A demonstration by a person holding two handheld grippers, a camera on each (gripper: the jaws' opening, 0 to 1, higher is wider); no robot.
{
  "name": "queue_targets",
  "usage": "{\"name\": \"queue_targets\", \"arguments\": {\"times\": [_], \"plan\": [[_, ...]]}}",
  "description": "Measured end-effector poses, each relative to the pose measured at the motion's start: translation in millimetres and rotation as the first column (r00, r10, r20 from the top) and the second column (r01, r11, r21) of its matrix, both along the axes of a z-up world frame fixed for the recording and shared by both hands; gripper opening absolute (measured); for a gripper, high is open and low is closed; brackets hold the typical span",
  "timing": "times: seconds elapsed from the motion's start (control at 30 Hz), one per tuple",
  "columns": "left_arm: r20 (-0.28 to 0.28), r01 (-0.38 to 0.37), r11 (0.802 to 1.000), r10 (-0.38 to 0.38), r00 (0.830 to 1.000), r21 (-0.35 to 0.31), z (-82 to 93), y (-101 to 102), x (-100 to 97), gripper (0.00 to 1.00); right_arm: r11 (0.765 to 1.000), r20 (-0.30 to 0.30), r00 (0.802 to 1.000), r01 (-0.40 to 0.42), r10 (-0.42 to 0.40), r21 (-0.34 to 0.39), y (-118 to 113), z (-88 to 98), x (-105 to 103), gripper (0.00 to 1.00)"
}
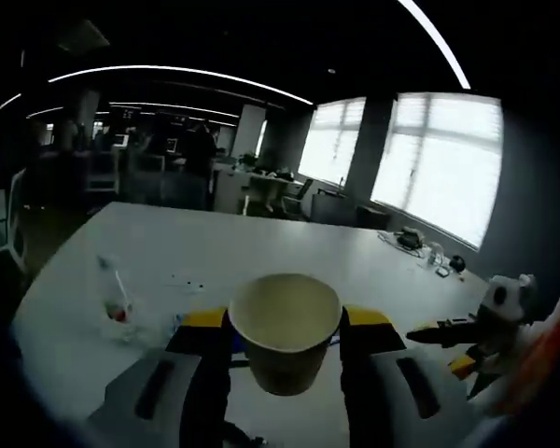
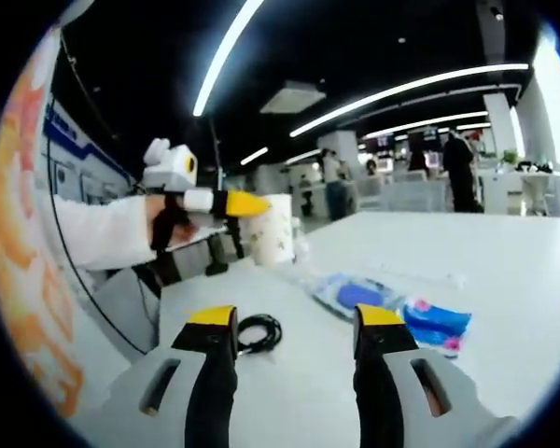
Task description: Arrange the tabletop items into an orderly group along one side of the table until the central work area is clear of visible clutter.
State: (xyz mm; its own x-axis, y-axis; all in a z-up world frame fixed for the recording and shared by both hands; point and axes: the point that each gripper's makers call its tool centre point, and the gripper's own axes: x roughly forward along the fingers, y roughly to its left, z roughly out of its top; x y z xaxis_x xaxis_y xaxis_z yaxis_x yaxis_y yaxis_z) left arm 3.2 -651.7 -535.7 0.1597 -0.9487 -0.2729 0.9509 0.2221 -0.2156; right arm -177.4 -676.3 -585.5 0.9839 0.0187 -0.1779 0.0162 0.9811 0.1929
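While L gripper (image 1: 286, 329) grips cup (image 1: 285, 331), R gripper (image 2: 296, 327) hovers.

Bright windows (image 1: 420, 154), ceiling light strips (image 2: 406, 89), distant desks (image 1: 252, 182), standing person (image 2: 459, 163).

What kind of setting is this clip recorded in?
Most likely an open-plan office: a large white table, rows of desks with people behind, long ceiling strip lights and big windows. The left gripper holds a paper cup.

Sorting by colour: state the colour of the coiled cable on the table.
Black; the coiled cable shows best in the right gripper view.
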Motion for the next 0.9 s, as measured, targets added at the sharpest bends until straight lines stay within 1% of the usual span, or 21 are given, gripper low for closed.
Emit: {"name": "queue_targets", "arguments": {"times": [0.13,0.3,0.43,0.47,0.5,0.57,0.7,0.77,0.8,0.9], "plan": [[0.062,-0.017,1.000,0.016,0.998,0.016,-5.6,-8,20.2,0.45,0.999,-0.008,0.999,0.038,-0.038,0.015,-9,-3.2,-8,0.48],[0.118,-0.029,0.999,0.024,0.993,0.046,-16.2,-14,38.8,0.44,0.996,-0.011,0.997,0.078,-0.077,0.040,-16,-5.2,-13,0.48],[0.169,-0.039,0.998,0.032,0.985,0.039,-23.8,-19,56.7,0.43,0.994,-0.019,0.995,0.094,-0.093,0.049,-20,-6.6,-14,0.48],[0.203,-0.037,0.999,0.032,0.979,0.019,-22.4,-21,61.4,0.43,0.994,-0.023,0.995,0.096,-0.095,0.051,-21,-7.2,-15,0.48],[0.243,-0.042,0.999,0.037,0.969,0.016,-24.6,-23,67.4,0.43,0.994,-0.026,0.995,0.097,-0.096,0.052,-22,-7.8,-15,0.48],[0.258,-0.059,0.997,0.046,0.965,0.044,-34.9,-25,76.4,0.43,0.993,-0.037,0.994,0.100,-0.098,0.055,-23,-10.2,-16,0.48],[0.252,-0.074,0.996,0.061,0.966,0.041,-45.7,-30,89.7,0.42,0.990,-0.065,0.992,0.115,-0.110,0.076,-26,-16.9,-21,0.48],[0.267,-0.080,0.996,0.067,0.961,0.041,-49.7,-32,94.8,0.42,0.988,-0.078,0.989,0.129,-0.122,0.083,-29,-20.5,-24,0.49],[0.292,-0.085,0.996,0.069,0.954,0.040,-52.3,-33,99.3,0.42,0.987,-0.086,0.988,0.136,-0.129,0.085,-31,-22.8,-25,0.49],[0.296,-0.099,0.994,0.083,0.952,0.039,-59.6,-36,108.4,0.42,0.984,-0.110,0.984,0.150,-0.140,0.092,-35,-29.1,-29,0.50]]}}
